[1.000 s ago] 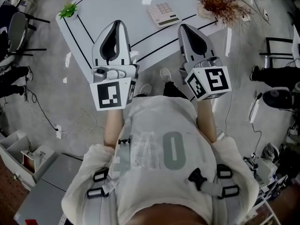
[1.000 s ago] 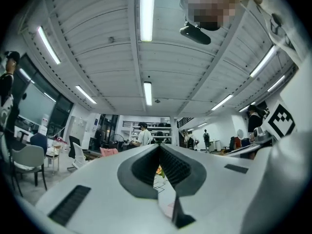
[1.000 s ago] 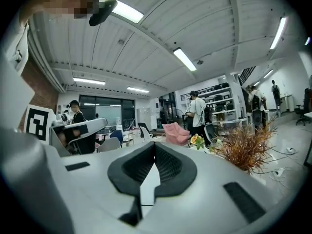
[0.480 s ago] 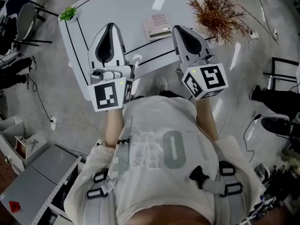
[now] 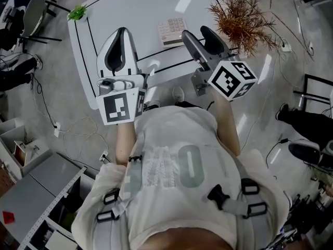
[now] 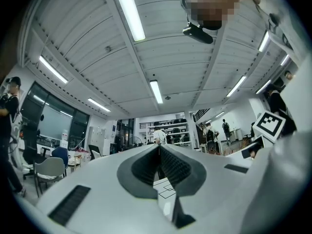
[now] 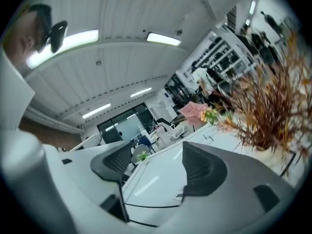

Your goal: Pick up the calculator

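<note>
The calculator (image 5: pixel 171 31), pale with rows of keys, lies on the white table (image 5: pixel 119 7) just beyond a black tape line. My right gripper (image 5: pixel 199 33) hovers over the table's near edge, just right of the calculator and short of it. It is rolled onto its side and its jaws are opening, with nothing between them. In the right gripper view the right gripper (image 7: pixel 157 156) shows only bare tabletop in its gap. My left gripper (image 5: pixel 120 31) is shut and empty to the calculator's left; in the left gripper view the left gripper (image 6: pixel 158 149) points slightly upward.
A dried brown plant (image 5: pixel 240 15) stands at the table's right corner, close to my right gripper. A small green plant (image 5: pixel 77 13) sits at the far left corner. Black tape lines (image 5: pixel 161 50) cross the table. Chairs (image 5: pixel 32 15) and floor cables (image 5: pixel 78 134) lie to the left.
My right gripper has rolled onto its side and its jaws have gone from shut to wide apart. Both grippers have edged forward over the table's near edge.
</note>
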{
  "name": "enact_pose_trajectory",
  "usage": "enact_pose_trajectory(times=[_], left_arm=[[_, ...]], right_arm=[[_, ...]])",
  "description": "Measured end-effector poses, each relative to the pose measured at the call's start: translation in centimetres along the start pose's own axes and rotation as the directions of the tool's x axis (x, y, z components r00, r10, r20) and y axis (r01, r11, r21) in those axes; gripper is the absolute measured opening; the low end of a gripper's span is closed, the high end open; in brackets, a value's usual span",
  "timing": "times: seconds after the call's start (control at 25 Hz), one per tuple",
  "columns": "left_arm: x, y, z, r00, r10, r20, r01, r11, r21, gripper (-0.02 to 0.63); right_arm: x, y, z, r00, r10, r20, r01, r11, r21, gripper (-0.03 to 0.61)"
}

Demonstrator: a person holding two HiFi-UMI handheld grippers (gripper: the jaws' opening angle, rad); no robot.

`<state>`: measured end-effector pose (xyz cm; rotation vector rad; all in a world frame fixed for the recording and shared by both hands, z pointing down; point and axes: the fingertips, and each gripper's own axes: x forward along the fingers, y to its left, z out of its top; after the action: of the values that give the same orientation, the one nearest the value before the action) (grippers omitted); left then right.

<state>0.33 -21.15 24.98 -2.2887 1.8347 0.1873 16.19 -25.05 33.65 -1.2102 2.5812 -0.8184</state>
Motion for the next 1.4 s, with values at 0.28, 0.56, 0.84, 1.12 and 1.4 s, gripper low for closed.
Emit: enact_pose_trajectory(times=[0.28, 0.56, 0.84, 1.12, 1.4], left_arm=[[0.0, 0.9, -0.9, 0.999, 0.033, -0.040, -0.033, 0.999, 0.017, 0.021], [0.5, 2.0, -2.6, 0.995, 0.055, -0.085, -0.055, 0.998, 0.006, 0.021], [1.0, 3.1, -3.9, 0.991, 0.058, -0.120, -0.059, 0.998, -0.006, 0.021], [0.5, 4.8, -4.7, 0.987, 0.076, -0.142, -0.080, 0.997, -0.019, 0.021], [-0.1, 5.5, -5.8, 0.982, 0.076, -0.175, -0.077, 0.997, 0.003, 0.021]], right_arm=[[2.0, -7.4, -5.7, 0.996, -0.046, -0.078, 0.078, 0.878, 0.472, 0.348], [3.3, -11.7, -12.9, 0.969, -0.124, -0.213, 0.237, 0.705, 0.668, 0.345], [4.9, -12.1, -16.5, 0.959, -0.124, -0.253, 0.279, 0.540, 0.794, 0.308], [6.4, -11.7, -17.4, 0.949, -0.148, -0.277, 0.313, 0.498, 0.809, 0.219], [6.6, -12.2, -18.4, 0.939, -0.199, -0.279, 0.341, 0.468, 0.815, 0.104]])
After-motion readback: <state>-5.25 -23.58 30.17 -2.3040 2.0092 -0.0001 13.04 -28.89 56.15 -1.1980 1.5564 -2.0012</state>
